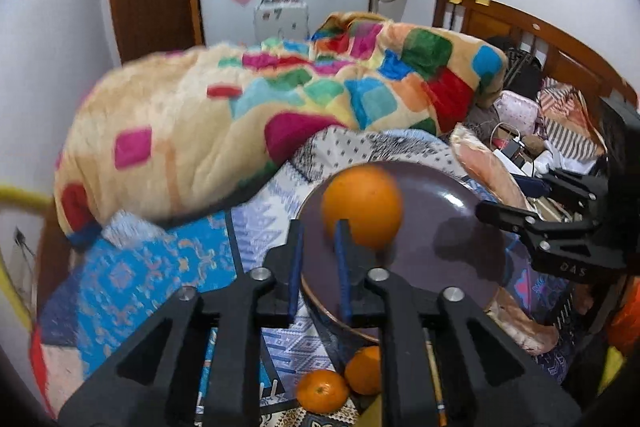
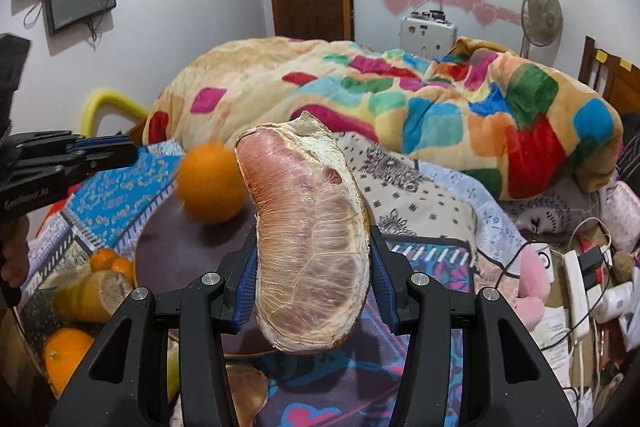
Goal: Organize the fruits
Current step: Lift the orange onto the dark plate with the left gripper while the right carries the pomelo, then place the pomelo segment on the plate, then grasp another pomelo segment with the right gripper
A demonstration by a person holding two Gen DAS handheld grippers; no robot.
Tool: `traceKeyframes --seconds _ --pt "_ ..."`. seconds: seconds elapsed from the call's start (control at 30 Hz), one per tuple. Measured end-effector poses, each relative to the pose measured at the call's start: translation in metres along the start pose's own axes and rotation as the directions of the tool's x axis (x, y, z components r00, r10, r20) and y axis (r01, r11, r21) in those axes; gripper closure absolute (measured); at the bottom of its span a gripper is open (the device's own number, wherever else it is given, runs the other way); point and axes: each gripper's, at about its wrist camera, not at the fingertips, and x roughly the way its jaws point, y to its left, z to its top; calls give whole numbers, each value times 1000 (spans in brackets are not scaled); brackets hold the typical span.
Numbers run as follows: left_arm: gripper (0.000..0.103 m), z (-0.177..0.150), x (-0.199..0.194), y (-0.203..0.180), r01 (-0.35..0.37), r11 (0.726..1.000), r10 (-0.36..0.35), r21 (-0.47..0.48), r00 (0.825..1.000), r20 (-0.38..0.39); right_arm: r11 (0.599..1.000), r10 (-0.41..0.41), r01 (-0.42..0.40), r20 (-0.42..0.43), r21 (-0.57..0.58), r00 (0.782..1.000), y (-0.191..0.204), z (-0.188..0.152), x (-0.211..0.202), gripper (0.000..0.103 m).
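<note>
A dark purple plate (image 1: 448,259) lies on the patterned bedspread, also in the right wrist view (image 2: 176,255). An orange (image 1: 362,205) is on it, blurred, also in the right wrist view (image 2: 211,182). My left gripper (image 1: 318,239) is open and empty just in front of the orange. My right gripper (image 2: 310,247) is shut on a big peeled pomelo segment (image 2: 312,235), held over the plate's near edge. The right gripper also shows in the left wrist view (image 1: 516,215).
Two small oranges (image 1: 340,383) lie below the plate. More oranges (image 2: 64,351) and a yellow pomelo piece (image 2: 90,295) lie at the left. A colourful blanket (image 1: 240,119) is heaped behind. Chargers and cables (image 2: 580,279) clutter the right.
</note>
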Motion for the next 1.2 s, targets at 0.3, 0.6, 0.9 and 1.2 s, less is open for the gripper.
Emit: traceKeyframes --seconds 0.3,0.6,0.9,1.2 --pt "70 -14 19 15 3 999 -5 -52 999 -37 999 -11 5 -124 -43 992 7 4 32 57" --pt "48 -23 16 4 -3 1000 2 -16 1000 -27 992 -20 3 -134 -126 991 26 -4 30 56" --pt "39 -29 -7 -1 -19 1000 19 3 1000 -4 994 -41 30 -104 -110 994 27 -4 12 36" --pt "29 -46 -53 -11 -38 999 38 2 999 31 990 -61 56 -33 -126 998 38 -13 -38 27"
